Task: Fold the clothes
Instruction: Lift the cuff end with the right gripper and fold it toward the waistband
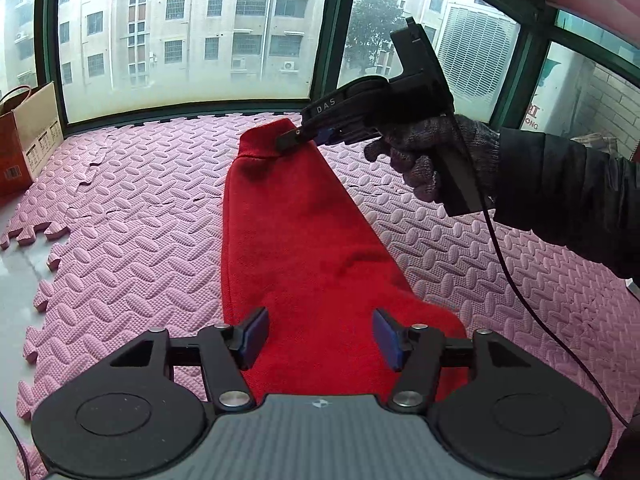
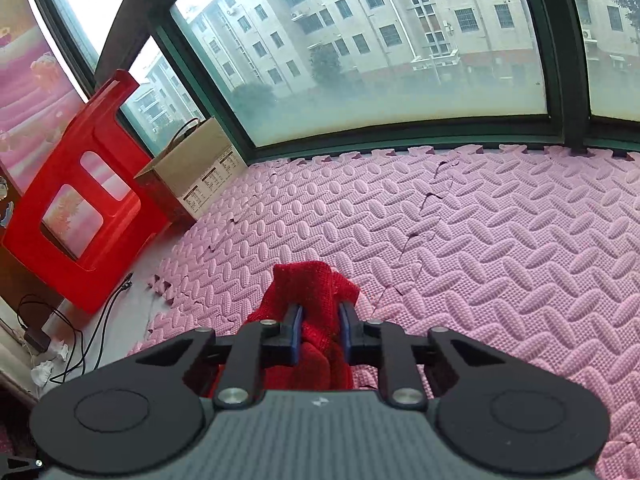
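Note:
A red knitted garment (image 1: 296,232) stretches in a long strip over the pink foam mat (image 1: 140,240), from near my left gripper to its far cuffed end. My left gripper (image 1: 320,338) is open, its blue pads on either side of the near end of the cloth, above it. My right gripper (image 1: 298,136), held by a gloved hand, is shut on the far end of the garment and lifts it off the mat. In the right wrist view the right gripper (image 2: 320,330) pinches bunched red cloth (image 2: 316,292) between its blue pads.
A cardboard box (image 1: 28,136) stands at the mat's far left by the window; it also shows in the right wrist view (image 2: 192,168). A red plastic stool (image 2: 80,200) lies beside it. Cables (image 2: 72,340) trail on the bare floor at the left. A window wall (image 1: 192,32) bounds the far side.

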`<state>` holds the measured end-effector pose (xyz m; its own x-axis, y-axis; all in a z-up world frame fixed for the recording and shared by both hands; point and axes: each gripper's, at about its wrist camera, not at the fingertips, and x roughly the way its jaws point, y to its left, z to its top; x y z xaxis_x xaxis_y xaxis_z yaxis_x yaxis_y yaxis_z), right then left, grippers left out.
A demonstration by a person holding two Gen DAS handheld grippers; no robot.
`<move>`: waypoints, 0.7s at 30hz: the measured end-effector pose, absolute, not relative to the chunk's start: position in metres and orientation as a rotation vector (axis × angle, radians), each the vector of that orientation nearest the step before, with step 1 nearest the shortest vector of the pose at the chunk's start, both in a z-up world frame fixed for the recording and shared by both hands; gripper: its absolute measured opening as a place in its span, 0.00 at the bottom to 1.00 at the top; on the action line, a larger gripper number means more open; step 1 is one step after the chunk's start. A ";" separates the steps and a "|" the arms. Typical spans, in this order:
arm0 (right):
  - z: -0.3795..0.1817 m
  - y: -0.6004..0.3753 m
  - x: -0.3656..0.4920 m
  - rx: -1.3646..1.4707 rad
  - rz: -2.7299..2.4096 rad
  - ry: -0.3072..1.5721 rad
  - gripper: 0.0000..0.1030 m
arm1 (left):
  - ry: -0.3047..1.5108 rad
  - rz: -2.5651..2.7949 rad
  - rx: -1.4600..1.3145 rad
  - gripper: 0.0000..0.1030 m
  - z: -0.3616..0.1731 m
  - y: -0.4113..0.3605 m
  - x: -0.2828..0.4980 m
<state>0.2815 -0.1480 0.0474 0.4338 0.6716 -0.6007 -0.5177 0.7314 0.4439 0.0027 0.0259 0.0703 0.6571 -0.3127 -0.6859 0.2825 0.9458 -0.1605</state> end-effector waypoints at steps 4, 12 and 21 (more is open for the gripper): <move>0.074 -0.145 0.265 0.183 0.787 0.787 0.17 | 0.791 -0.402 -0.023 0.41 0.072 0.009 0.004; 0.092 -0.144 0.255 0.172 0.826 0.746 0.16 | 0.848 -0.492 -0.057 0.32 0.061 -0.013 0.046; 0.087 -0.142 0.253 0.179 0.850 0.736 0.15 | 0.915 -0.544 -0.044 0.35 0.034 -0.032 0.073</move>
